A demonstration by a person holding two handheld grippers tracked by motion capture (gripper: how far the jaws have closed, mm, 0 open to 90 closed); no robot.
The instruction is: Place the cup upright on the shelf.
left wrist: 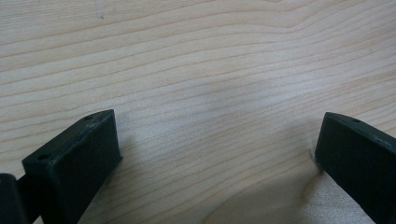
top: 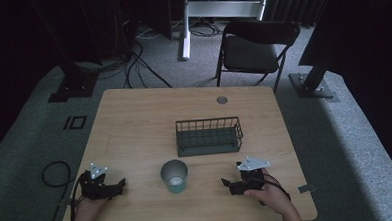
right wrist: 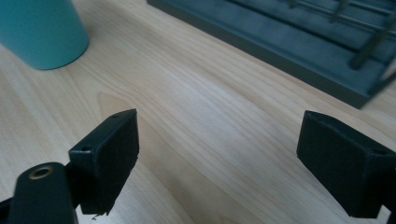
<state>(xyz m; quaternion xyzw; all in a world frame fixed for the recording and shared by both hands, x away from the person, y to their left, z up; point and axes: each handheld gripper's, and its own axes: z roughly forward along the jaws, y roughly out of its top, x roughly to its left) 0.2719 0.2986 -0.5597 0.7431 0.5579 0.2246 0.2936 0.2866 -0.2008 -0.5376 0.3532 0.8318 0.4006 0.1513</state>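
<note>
I see the wooden table [top: 134,123] first, then the dark wire basket [top: 208,136] sitting past its middle. A teal cup [top: 175,176] stands upright near the front edge, between my two tools. My left gripper [top: 121,183] rests with jaws spread wide over bare wood; my right gripper [top: 225,181] is spread too, empty.

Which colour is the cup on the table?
The cup is teal; the right gripper view shows it best.
</note>
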